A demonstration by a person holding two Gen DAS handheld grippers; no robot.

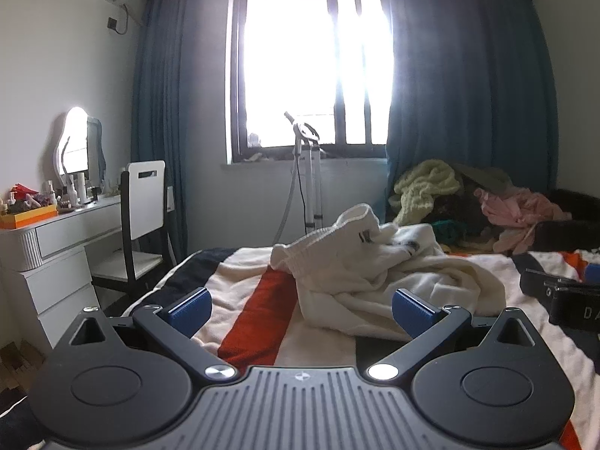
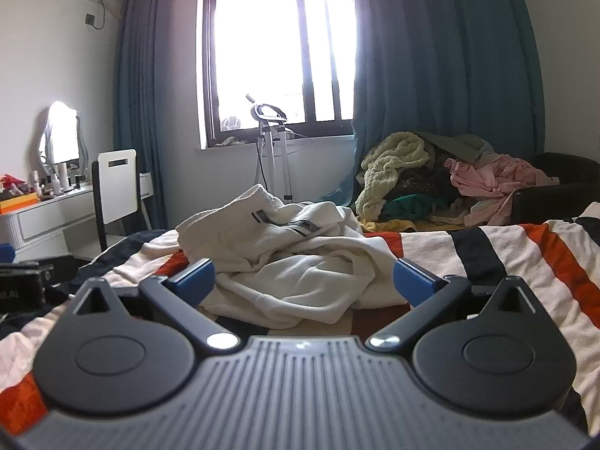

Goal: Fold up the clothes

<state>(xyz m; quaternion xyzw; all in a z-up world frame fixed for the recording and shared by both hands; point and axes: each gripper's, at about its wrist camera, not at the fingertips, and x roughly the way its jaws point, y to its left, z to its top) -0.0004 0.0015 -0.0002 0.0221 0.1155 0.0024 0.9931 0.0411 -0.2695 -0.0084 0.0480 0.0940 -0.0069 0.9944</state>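
Both grippers idle, jaws spread wide, nothing pinched: left gripper [image 1: 300, 309], right gripper [image 2: 303, 281]. White garment [image 2: 285, 258] lies crumpled on the striped blanket [image 2: 506, 255], dead ahead of the right gripper, its near edge between the spread blue pads [image 2: 195, 275]. From the left gripper it sits ahead and slightly right [image 1: 375, 281], near hem just by the right-hand pad. My read: right hand is closer and better centred, left has to shift right. Long axis unclear, it's bunched; ribbed waistband [image 2: 225, 213] points far-left, so probably trousers running far-left to near-right. Needs spreading flat first. Soft bed, cloth will drag the blanket. Room: clothes pile [image 2: 431, 180] far right, window [image 2: 281, 48] ahead, white chair [image 2: 118, 183] and dresser [image 1: 56, 232] left.
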